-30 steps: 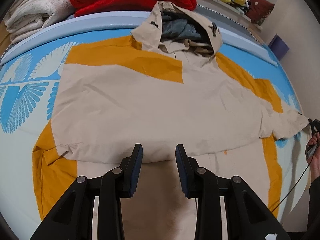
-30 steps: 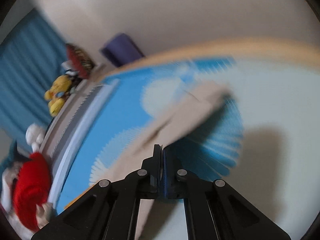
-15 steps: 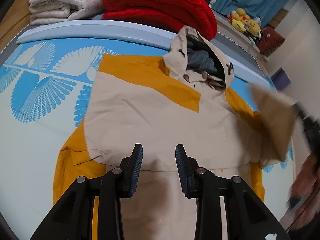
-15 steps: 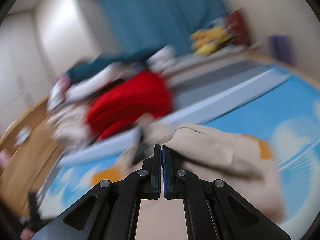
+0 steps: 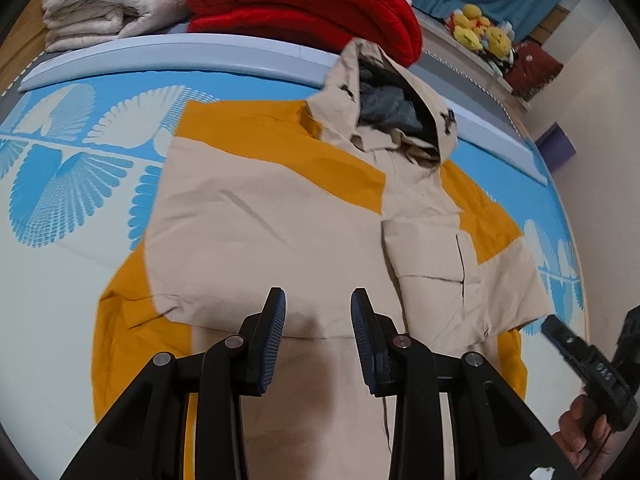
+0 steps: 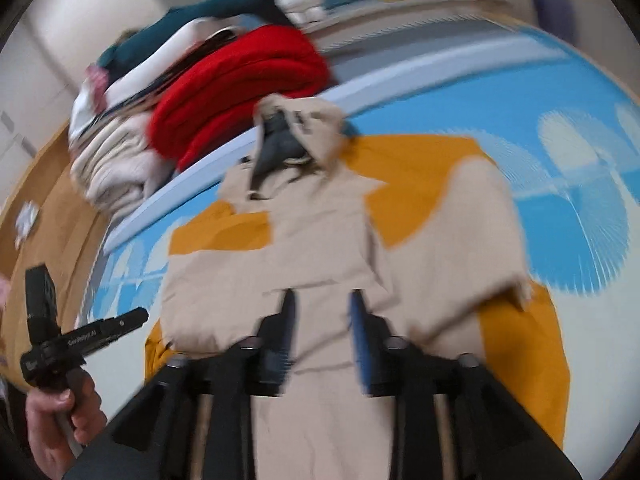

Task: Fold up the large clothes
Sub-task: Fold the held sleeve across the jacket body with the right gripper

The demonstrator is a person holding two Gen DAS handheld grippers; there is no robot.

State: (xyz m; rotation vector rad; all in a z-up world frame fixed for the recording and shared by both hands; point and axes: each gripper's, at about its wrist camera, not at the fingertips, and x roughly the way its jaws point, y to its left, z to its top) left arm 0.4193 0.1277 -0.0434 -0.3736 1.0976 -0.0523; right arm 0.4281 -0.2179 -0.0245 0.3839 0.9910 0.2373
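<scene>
While the left gripper is hovering with its fingers spread apart and gripping nothing, the beige and orange hooded jacket is lying flat on the blue patterned bed cover, hood pointing far. Both sleeves are lying folded across the chest. A red blanket and a cream blanket are sitting stacked beyond the hood, with yellow plush toys at far right. At the near right edge, the other tool is showing in a hand.

Seen from the right wrist, somewhat blurred, the right gripper is hanging over the jacket's lower chest, fingers parted and empty. The left hand is gripping its tool at near left.
</scene>
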